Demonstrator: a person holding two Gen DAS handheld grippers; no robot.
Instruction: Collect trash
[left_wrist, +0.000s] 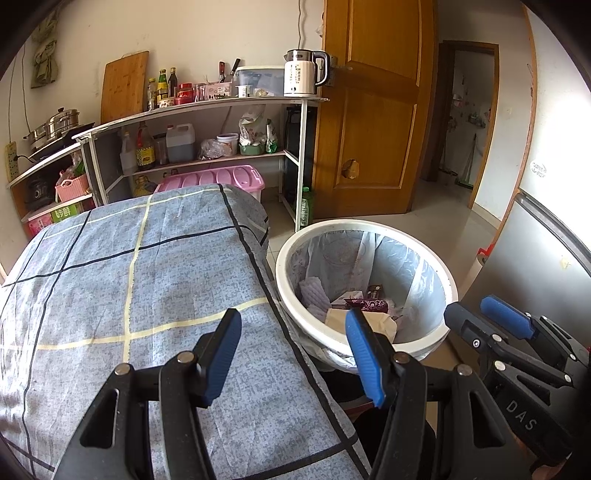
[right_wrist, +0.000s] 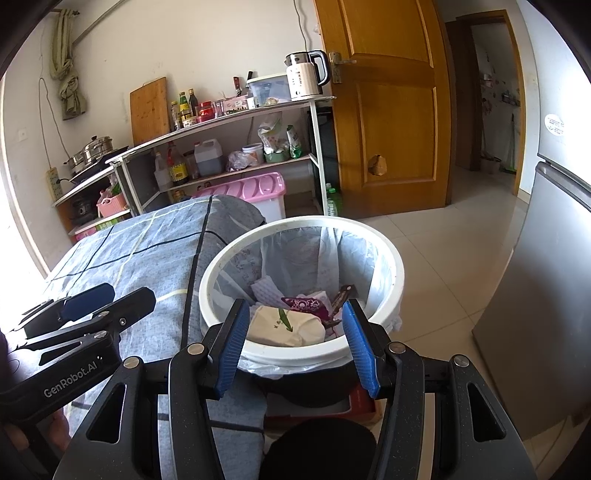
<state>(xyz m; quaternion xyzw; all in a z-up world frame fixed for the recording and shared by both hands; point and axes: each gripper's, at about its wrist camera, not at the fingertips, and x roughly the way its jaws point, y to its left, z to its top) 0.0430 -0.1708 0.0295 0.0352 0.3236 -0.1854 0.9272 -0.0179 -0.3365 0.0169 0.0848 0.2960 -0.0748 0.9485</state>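
The white bin (right_wrist: 301, 223) stands on the floor at the right edge of the desk (left_wrist: 147, 258), which is draped in a blue checked cloth. Its rim touches or nearly touches the cloth's hanging side, a placement that lets waste be carried from the surface into the opening with little travel. A clear liner is folded over the rim. The trash (right_wrist: 291, 321) lies at the bottom: crumpled white paper, a purple wrapper, a dark stick-like piece.

Both sets of tongs are released and hold nothing — the blue pads stand apart with only air between them. The left tongs (left_wrist: 295, 354) hang over the near right edge of the desk. The right tongs (right_wrist: 291, 347) hang over the bin's near rim, framing the waste below. The cloth surface in view carries no loose items, so collection appears complete or nearly so.

Open room: tiled floor far and right of the bin, bounded by a grey refrigerator (right_wrist: 554, 277) on the right and a wooden door (right_wrist: 388, 110) beyond — shelving (right_wrist: 221, 147) closes the far left
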